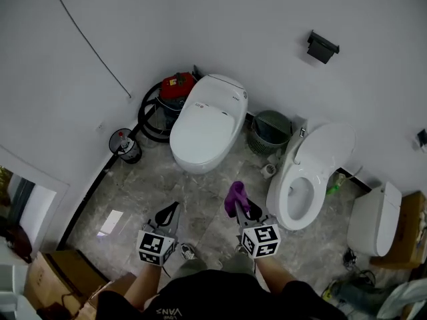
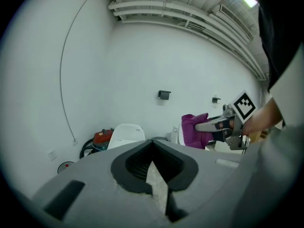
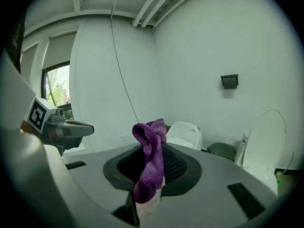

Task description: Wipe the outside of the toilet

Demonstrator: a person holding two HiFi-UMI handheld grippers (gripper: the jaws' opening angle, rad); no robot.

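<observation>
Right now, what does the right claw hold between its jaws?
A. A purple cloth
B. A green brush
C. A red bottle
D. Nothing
A: the right gripper view shows the right claw shut on a purple cloth, which stands up bunched between its jaws.

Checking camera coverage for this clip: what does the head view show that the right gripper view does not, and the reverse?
Head view only: the red vacuum and the open toilet's bowl. Right gripper view only: a window and ceiling pipes. Both: the purple cloth clamped in the right tool, the closed toilet, the green basket and the black wall holder.
</observation>
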